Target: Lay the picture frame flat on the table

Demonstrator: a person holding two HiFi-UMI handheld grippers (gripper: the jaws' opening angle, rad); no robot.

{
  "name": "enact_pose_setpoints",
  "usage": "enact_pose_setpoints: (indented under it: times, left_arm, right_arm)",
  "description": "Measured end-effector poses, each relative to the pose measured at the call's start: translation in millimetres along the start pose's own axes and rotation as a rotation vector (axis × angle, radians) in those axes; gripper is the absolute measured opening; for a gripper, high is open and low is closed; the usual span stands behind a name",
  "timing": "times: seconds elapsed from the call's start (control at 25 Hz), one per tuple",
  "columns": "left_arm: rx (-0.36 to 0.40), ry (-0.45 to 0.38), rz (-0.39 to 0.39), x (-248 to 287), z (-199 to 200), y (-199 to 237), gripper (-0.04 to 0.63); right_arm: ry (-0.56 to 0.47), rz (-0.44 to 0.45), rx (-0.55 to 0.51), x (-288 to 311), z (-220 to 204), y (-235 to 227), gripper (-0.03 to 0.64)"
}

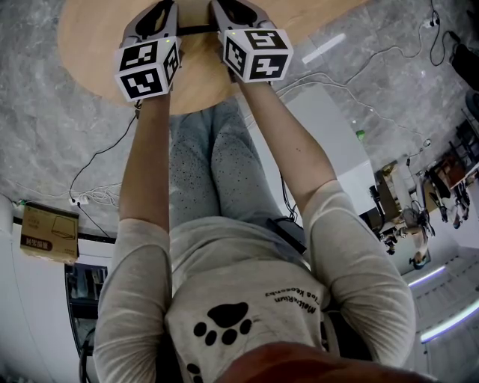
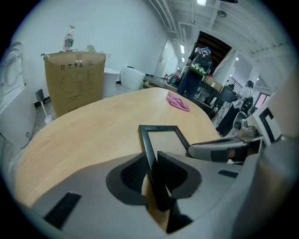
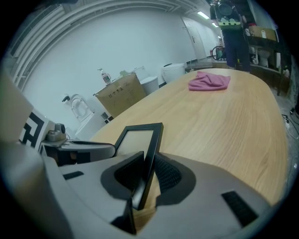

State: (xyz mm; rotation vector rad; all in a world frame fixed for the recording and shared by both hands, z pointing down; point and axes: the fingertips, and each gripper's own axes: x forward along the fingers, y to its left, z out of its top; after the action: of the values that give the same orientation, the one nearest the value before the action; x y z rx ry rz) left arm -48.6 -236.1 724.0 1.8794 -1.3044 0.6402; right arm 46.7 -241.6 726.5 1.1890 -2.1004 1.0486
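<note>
A black picture frame (image 2: 163, 140) with a pale inside lies low over the round wooden table (image 1: 97, 37), its far end down near the wood. My left gripper (image 2: 154, 175) has the frame's left bar between its pads, both close against it. My right gripper (image 3: 147, 179) grips the opposite bar (image 3: 152, 140), pads pressed on either side. In the head view the left gripper (image 1: 153, 19) and the right gripper (image 1: 239, 11) sit side by side at the table's near edge, with a strip of the frame (image 1: 196, 30) between them.
A pink cloth (image 3: 209, 81) lies on the far side of the table. Beyond the table stands a cardboard box (image 2: 74, 79) with a bottle on top. Cables run over the grey floor (image 1: 359, 67). The person's legs are under the table edge.
</note>
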Motion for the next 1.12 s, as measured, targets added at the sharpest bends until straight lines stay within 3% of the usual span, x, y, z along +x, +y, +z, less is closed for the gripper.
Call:
enact_pose_setpoints:
  times: [0.12,0.24,0.6,0.84,1.0,1.12]
  left_arm:
    - [0.095,-0.013,0.060,-3.8,3.2,-1.0,0.075]
    - [0.161,-0.038,0.073,-8.9,4.6,-6.3,0.024]
    - [0.174,-0.013,0.055,-5.5,-7.9,-11.9,0.011]
    - [0.146,0.003,0.050,-5.1,-9.5,-10.4,0.011]
    - [0.030,0.053,0.034,-3.6,-12.5,-7.8,0.011]
    - [-0.006,0.093,0.023,-8.6,-17.3,-8.1,0.011]
  right_arm:
    - [-0.004,0.001,-0.003,0.2,-1.9,-1.6,0.078]
    - [-0.017,-0.005,-0.005,0.3,-1.4,-0.3,0.078]
    - [-0.030,-0.010,-0.058,-2.9,-1.8,1.8,0.094]
    - [-0.031,-0.043,-0.076,-17.4,-2.6,6.5,0.055]
    - [-0.004,-0.038,-0.099,-29.2,0.7,11.1,0.017]
    - [0.042,-0.048,-0.093,-37.3,-5.1,11.9,0.012]
